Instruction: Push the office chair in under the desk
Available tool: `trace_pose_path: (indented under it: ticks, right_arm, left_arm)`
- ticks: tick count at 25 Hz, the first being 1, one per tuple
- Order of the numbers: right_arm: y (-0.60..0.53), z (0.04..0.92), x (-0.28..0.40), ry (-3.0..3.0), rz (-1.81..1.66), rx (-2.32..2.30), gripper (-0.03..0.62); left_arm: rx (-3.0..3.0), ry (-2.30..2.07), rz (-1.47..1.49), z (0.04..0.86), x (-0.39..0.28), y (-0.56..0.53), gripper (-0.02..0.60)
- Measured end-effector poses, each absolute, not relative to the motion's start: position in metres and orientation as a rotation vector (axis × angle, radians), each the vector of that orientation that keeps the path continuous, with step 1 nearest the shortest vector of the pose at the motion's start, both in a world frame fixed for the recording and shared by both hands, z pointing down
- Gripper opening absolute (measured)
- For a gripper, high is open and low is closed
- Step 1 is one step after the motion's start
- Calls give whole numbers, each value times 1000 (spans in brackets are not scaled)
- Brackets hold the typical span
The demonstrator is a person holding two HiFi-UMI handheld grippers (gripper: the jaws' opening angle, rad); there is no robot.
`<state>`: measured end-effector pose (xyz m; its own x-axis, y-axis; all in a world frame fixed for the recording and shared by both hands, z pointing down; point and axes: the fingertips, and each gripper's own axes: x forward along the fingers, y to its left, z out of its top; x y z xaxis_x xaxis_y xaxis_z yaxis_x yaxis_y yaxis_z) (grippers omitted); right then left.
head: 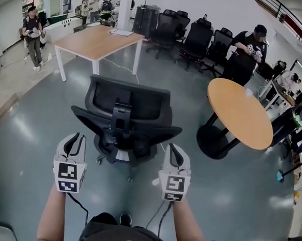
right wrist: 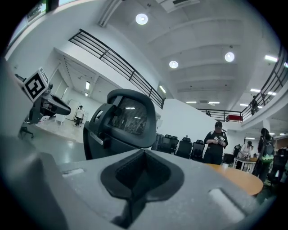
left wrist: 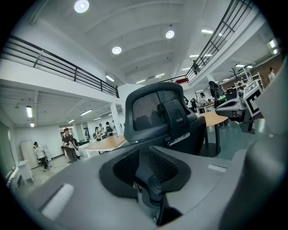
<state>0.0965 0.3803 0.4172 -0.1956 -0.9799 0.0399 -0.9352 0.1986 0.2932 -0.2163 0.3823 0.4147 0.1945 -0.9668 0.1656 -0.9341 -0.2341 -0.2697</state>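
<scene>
Your two forearms reach out low in the head view, one gripper in each hand. Your left gripper (head: 76,138) is released: its jaws stand a little apart with nothing between them. Your right gripper (head: 174,147) is clenched, jaws together and empty. Both point at the back of the chair (head: 126,116) and sit close behind it, one to each side, touching nothing.

The chair is black, with a mesh back and a headrest. It stands on the open grey floor (head: 48,131) with its back to you, directly between you and the desk (head: 97,40). It is well apart from the desk, not under it.

To your right, beside the chair, is a round table (head: 241,110) on a dark base. Past it a person in black (head: 245,54) stands in front of a row of black chairs (head: 197,39). More people (head: 33,34) stand beyond the desk, at the far left.
</scene>
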Motion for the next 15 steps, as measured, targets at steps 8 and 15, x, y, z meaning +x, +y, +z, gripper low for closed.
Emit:
trace_pose_path:
  ticks: [8,15]
  right_arm:
    - [365,417,93,-2161,-334,1841,-6]
    - [351,432,94,-1963,-442,1730,127]
  left_arm:
    - [-2237,1783,-590,413,-233,350,183]
    - [-2126,1618,-758,432,-234,325,233]
